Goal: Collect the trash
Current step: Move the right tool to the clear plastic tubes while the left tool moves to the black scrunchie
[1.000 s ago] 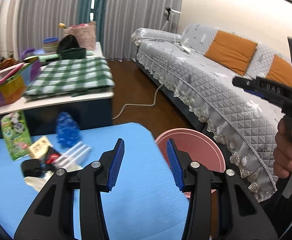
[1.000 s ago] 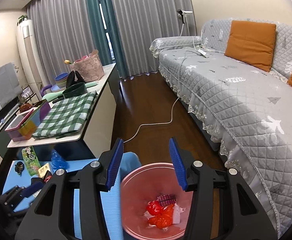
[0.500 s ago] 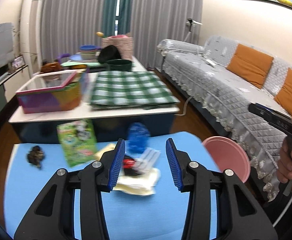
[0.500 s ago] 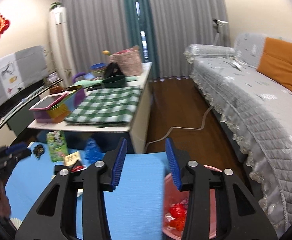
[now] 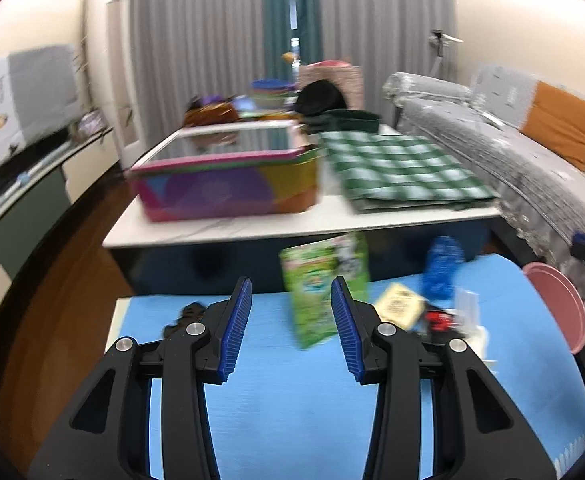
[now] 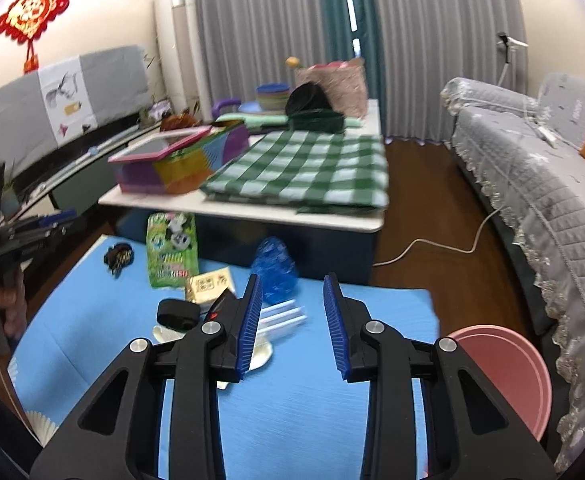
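Observation:
Trash lies on a blue mat (image 6: 292,408): a green snack bag (image 6: 172,252), a yellow packet (image 6: 208,285), a crumpled blue wrapper (image 6: 274,268), a dark clump (image 6: 118,257), a black cap (image 6: 177,314), white sticks (image 6: 282,316). The pink bin (image 6: 500,376) stands at the mat's right edge. My right gripper (image 6: 292,324) is open and empty above the mat, near the sticks. My left gripper (image 5: 290,330) is open and empty, with the green bag (image 5: 324,292) just beyond it; the bin (image 5: 560,304) shows at the right.
A low white table (image 6: 252,216) behind the mat carries a colourful box (image 6: 180,160), a green checked cloth (image 6: 304,168) and bowls. A grey sofa (image 6: 532,168) runs along the right. A white cable (image 6: 432,246) lies on the wooden floor.
Both grippers swung left, away from the bin and over the mat's trash. Both stayed open and empty.

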Available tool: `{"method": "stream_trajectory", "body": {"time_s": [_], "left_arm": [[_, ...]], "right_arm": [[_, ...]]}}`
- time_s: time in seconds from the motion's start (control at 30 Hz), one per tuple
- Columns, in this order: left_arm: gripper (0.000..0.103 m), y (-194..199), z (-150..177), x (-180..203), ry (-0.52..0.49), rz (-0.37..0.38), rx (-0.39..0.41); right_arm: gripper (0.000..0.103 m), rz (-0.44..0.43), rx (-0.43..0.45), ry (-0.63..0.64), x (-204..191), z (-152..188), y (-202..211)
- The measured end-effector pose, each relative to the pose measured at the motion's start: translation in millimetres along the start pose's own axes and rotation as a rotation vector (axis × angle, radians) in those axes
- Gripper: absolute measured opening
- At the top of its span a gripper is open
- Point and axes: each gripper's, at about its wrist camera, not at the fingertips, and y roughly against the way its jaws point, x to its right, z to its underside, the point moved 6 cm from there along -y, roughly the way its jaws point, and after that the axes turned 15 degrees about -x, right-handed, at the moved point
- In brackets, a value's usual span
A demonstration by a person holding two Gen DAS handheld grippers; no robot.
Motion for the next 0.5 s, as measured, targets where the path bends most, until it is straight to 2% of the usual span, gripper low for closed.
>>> {"method": "stream_trajectory", "body": {"time_s": [0.2,0.37,0.43,0.47,0.5], "left_arm": [[0.041,-43.9,10.6,-58.8,0.110,-0.045,-0.063],[0.043,-72.7,20.3,-89.2,0.153,-0.074,-0.122],[0.052,-84.9,22.1,-97.3,0.183,-0.070,-0.143],[0.061,-88.3,22.5,-97.5,0.191,-0.073,-0.149],[0.067,-95.6,23.1,-100.2,0.203,-0.076,-0.160]], "right_arm": [[0.033,-0.007,-0.060,0.068,-27.8,4.7,-44.4],[0.039,0.004,-0.100,0.132,-43.4,11.3,-74.6],[0.045,0.003,-0.115,0.141,-47.2,12.8,-83.6],[0.052,-0.002,-0.125,0.145,-48.4,14.0,-88.2],[0.054,-0.006,-0.137,0.150,-49.6,15.3,-93.0]]}}
